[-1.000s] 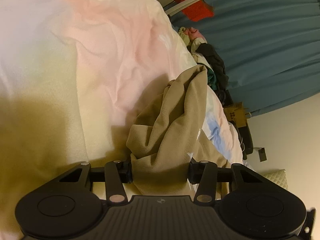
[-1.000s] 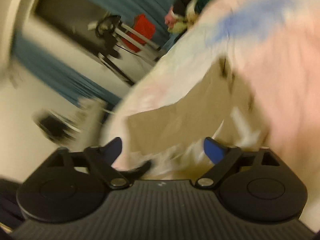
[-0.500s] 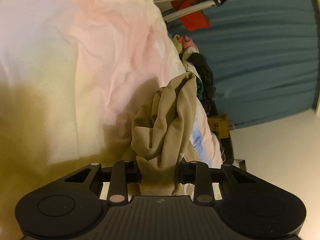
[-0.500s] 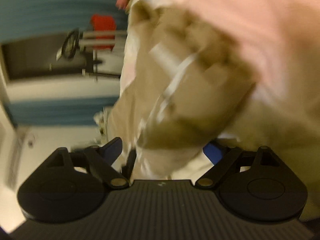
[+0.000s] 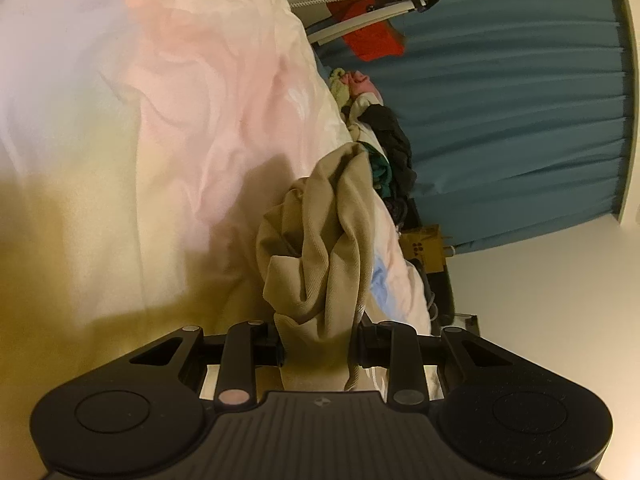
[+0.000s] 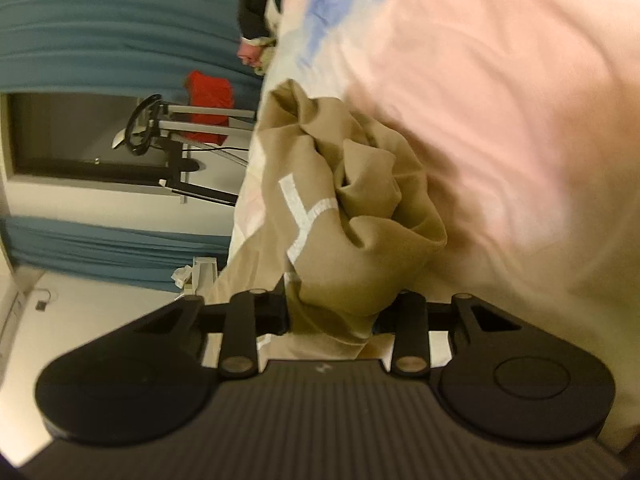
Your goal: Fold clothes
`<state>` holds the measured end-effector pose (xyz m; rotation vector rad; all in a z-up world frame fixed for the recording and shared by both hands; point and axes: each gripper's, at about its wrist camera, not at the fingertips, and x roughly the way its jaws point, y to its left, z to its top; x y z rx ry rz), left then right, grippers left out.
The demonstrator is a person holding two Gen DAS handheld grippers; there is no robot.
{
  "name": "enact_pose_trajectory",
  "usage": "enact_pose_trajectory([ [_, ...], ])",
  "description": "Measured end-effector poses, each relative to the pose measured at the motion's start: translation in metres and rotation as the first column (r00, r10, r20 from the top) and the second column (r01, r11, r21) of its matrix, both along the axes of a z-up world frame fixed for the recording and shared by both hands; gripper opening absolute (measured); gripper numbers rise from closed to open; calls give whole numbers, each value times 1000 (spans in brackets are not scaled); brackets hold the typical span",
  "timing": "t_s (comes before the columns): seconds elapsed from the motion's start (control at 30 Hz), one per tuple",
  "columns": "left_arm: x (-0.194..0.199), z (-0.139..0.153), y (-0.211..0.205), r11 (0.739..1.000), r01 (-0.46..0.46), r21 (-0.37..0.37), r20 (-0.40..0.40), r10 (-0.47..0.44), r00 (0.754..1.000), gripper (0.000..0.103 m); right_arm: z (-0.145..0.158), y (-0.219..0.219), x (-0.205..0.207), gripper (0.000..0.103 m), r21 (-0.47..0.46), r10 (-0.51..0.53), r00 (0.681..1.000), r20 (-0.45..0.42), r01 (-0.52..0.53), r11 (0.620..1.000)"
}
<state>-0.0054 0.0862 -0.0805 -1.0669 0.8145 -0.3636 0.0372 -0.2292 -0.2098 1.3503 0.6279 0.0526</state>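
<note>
While our left gripper [image 5: 318, 346] and right gripper [image 6: 332, 314] pinch bunched cloth, we list the tan garment [image 5: 324, 240]: soft, light, best gripped at hems.

Your garment [image 5: 320, 248] lies bunched on the bed [image 5: 160, 120]; a clothes pile [image 5: 384, 148] sits behind it, before the curtain [image 5: 500, 100].

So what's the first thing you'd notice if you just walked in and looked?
Probably the crumpled tan garment, bunched up and pinched at the bottom of both views by the left gripper and the right gripper. It has white stripes on it in the right view and hangs over a pale pink bedsheet. Behind the bed, blue curtains and something bright red stand out.
</note>
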Motion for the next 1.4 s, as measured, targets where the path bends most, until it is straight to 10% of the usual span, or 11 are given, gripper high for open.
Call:
enact_pose_trajectory([
  [0.33,34,70,-67,992,128,5,-52,-127,991,31,70,-52,-20,36,-10,-73,997,12,74,997],
  [0.63,178,118,-232,969,243,55,-70,-239,969,31,116,-161,47,36,-107,-190,981,50,194,975],
  [0.8,260,137,-317,958,283,37,83,-286,955,32,134,-222,102,36,-230,-249,959,135,275,934],
  [0.97,299,106,-367,948,298,115,160,-313,936,32,149,-283,157,36,-340,-292,930,222,355,871],
  [1.2,292,-13,-357,909,370,192,13,-380,925,32,45,-285,158,36,-420,-278,960,13,258,870],
  [1.4,274,-39,-340,874,382,300,36,-411,911,39,4,-256,126,37,-377,-293,956,-17,265,888],
])
